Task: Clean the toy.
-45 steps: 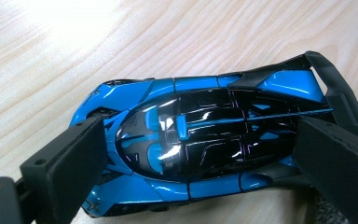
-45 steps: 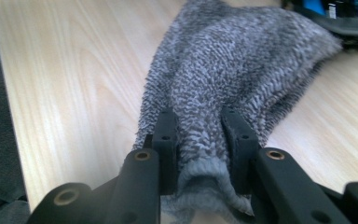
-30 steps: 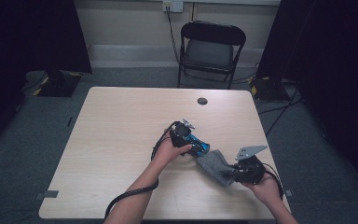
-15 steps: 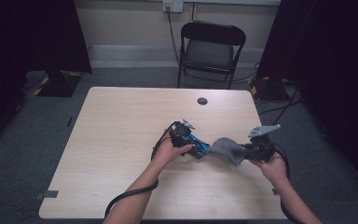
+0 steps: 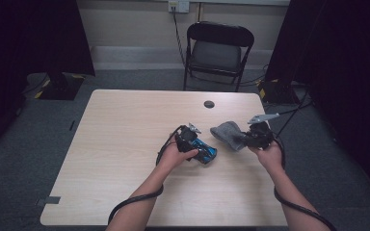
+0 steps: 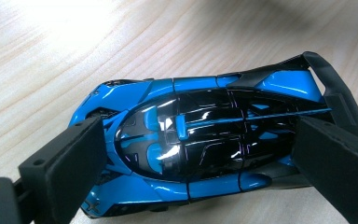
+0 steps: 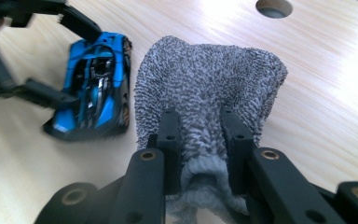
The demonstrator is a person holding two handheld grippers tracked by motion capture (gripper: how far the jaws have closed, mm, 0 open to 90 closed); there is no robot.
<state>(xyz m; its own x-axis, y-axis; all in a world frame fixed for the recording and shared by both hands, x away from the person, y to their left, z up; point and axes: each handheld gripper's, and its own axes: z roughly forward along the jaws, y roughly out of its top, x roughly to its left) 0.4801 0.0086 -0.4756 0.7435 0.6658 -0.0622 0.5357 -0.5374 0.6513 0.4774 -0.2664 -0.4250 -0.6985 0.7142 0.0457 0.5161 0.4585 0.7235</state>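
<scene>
A blue and black toy car (image 6: 200, 130) sits on the wooden table (image 5: 125, 125), held lengthwise between the jaws of my left gripper (image 6: 200, 156), one pad at its nose and one at its tail. In the high view the left gripper (image 5: 201, 149) holds the car (image 5: 208, 154) near the table's middle. My right gripper (image 7: 198, 121) is shut on a bunched grey terry cloth (image 7: 209, 70). The cloth (image 5: 225, 133) hangs from the right gripper (image 5: 243, 138) just right of the car, and the car (image 7: 91, 88) lies a little apart from it.
A round cable hole (image 5: 209, 104) is in the table beyond the cloth. A black folding chair (image 5: 219, 48) stands behind the far edge. Cables trail from both grippers toward the near edge. Bare tabletop lies to the left.
My right gripper has carried the grey cloth away from the near right edge toward the far side, drawing it off the car's side. The left gripper and the car have stayed put.
</scene>
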